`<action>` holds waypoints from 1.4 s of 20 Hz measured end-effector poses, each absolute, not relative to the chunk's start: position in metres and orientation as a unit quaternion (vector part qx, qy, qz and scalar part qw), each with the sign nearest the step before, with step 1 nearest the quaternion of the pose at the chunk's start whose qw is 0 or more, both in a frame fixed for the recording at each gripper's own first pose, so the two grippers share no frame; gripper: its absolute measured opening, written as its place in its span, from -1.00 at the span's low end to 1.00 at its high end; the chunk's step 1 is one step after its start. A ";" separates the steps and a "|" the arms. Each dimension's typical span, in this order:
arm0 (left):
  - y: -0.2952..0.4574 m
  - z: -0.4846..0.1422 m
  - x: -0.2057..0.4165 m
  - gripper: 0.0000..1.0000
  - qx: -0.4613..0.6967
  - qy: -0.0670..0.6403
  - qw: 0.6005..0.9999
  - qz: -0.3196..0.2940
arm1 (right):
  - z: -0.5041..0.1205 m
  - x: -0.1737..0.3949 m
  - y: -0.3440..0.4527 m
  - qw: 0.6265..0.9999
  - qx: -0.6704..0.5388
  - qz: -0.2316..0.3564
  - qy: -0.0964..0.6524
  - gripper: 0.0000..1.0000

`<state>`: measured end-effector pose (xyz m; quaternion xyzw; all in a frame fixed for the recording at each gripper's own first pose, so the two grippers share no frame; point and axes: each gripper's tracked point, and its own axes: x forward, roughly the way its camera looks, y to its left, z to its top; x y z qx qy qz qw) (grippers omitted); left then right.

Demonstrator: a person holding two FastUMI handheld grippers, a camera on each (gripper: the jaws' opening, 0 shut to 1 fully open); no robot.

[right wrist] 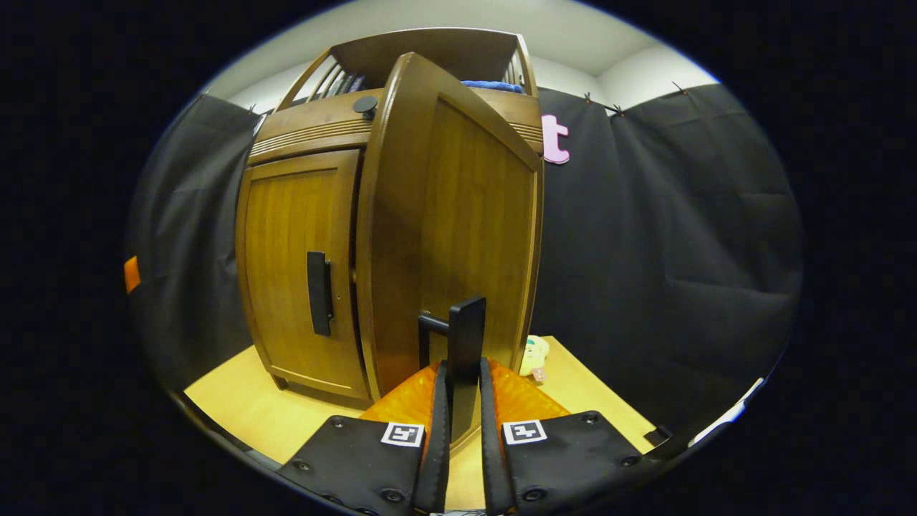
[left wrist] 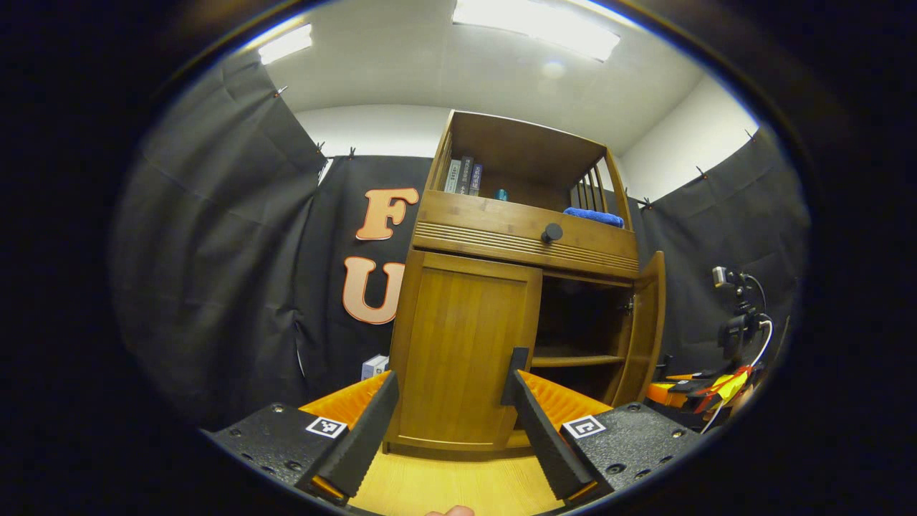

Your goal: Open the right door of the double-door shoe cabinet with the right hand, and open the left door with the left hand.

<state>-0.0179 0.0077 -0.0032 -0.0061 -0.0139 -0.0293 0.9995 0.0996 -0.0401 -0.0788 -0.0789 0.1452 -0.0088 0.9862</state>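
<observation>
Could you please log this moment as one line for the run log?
right door open | right gripper shut on right door handle | left door closed | left gripper open, near left door handle

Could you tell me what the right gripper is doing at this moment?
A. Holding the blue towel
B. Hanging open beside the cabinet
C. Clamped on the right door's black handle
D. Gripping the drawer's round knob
C: in the right gripper view, the right gripper has both fingers pressed on the black handle of the right door, which is swung open.
</observation>
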 end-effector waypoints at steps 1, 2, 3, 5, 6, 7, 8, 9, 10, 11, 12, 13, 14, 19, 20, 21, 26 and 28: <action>0.004 -0.005 -0.017 0.82 -0.006 -0.014 1.000 -0.025 | -0.079 0.097 -0.045 0.987 -0.073 -0.007 0.146 -0.46; -0.001 -0.008 -0.017 0.82 -0.007 -0.012 1.000 -0.022 | -0.079 0.090 -0.052 0.988 -0.064 -0.008 0.144 -0.55; -0.008 -0.011 -0.015 0.96 -0.008 -0.008 1.000 -0.024 | -0.080 0.084 -0.059 0.988 -0.059 -0.009 0.142 -0.46; -0.018 -0.018 -0.011 0.89 -0.003 0.000 1.000 -0.022 | -0.080 0.078 -0.075 0.988 -0.054 -0.011 0.142 -0.57; -0.024 -0.019 -0.010 0.83 0.000 0.001 1.000 -0.022 | -0.080 0.076 -0.083 0.988 -0.056 -0.012 0.143 -0.57; -0.031 -0.019 -0.009 0.83 0.003 0.001 1.000 -0.023 | -0.080 0.074 -0.089 0.988 -0.058 -0.004 0.143 -0.57; -0.037 -0.020 -0.008 0.83 0.007 0.001 1.000 -0.022 | -0.082 0.076 -0.096 0.988 -0.062 -0.003 0.141 -0.57; -0.044 -0.020 -0.008 0.82 0.010 -0.001 1.000 -0.024 | -0.083 0.075 -0.105 0.988 -0.065 -0.003 0.142 -0.36; -0.052 -0.021 -0.007 0.82 0.012 -0.003 1.000 -0.027 | -0.082 0.075 -0.113 0.988 -0.065 -0.003 0.141 -0.57; -0.059 -0.021 -0.008 0.82 0.013 -0.006 0.999 -0.030 | -0.082 0.077 -0.122 0.988 -0.063 -0.009 0.141 -0.36; -0.064 -0.022 -0.007 0.82 0.014 -0.007 0.999 -0.033 | -0.079 0.073 -0.127 0.989 -0.053 -0.002 0.140 -0.51; -0.069 -0.024 -0.007 0.89 0.014 -0.007 0.999 -0.034 | -0.080 0.074 -0.130 0.989 -0.046 0.006 0.139 -0.67; -0.072 -0.026 -0.005 0.89 0.014 -0.004 0.999 -0.034 | -0.080 0.074 -0.132 0.990 -0.046 0.013 0.136 -0.67; -0.082 -0.037 -0.002 0.89 0.010 0.011 1.000 -0.028 | -0.079 0.074 -0.141 0.989 -0.061 0.040 0.130 -0.66; -0.081 -0.038 -0.004 0.89 0.014 0.012 1.000 -0.024 | -0.079 0.074 -0.142 0.989 -0.059 0.047 0.127 -0.66; -0.080 -0.040 -0.005 0.82 0.021 0.013 0.999 -0.022 | -0.078 0.074 -0.144 0.989 -0.059 0.053 0.125 -0.67; -0.059 -0.039 -0.013 0.82 0.055 0.005 0.998 0.017 | -0.076 0.073 -0.179 0.988 -0.043 0.085 0.122 -0.48; -0.060 -0.039 -0.019 0.82 0.045 0.003 0.999 0.027 | -0.077 0.076 -0.186 0.986 -0.038 0.101 0.130 -0.74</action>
